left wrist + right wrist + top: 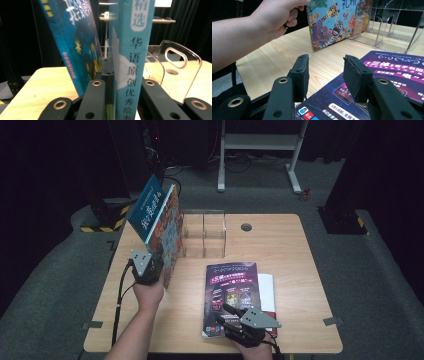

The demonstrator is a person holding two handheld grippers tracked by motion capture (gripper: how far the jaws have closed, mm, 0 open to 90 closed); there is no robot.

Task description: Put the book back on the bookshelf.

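A: Main thing first. We have the picture book (171, 232) with the animal cover standing upright on its bottom edge at the table's (290, 265) left side, just left of the clear acrylic rack (204, 234).

B: Agreed. The left gripper (150, 265) is clamped on the book's near edge; in the left gripper view the spine runs up between the two black jaws, both pressed on it.

A: A blue book (147, 206) leans beside it on the left, tilted away. We can't tell if the two touch.

B: Right gripper (235, 316): jaws parted, nothing between them. It sits low over the near edge of the purple magazine (231, 290).

A: Touching it?

B: We can't tell. The magazine lies flat near the table's front edge, over a white book (267, 290) with a red strip (270, 312).

A: The person's left hand (278, 16) shows in the right gripper view, next to the picture book's edge.
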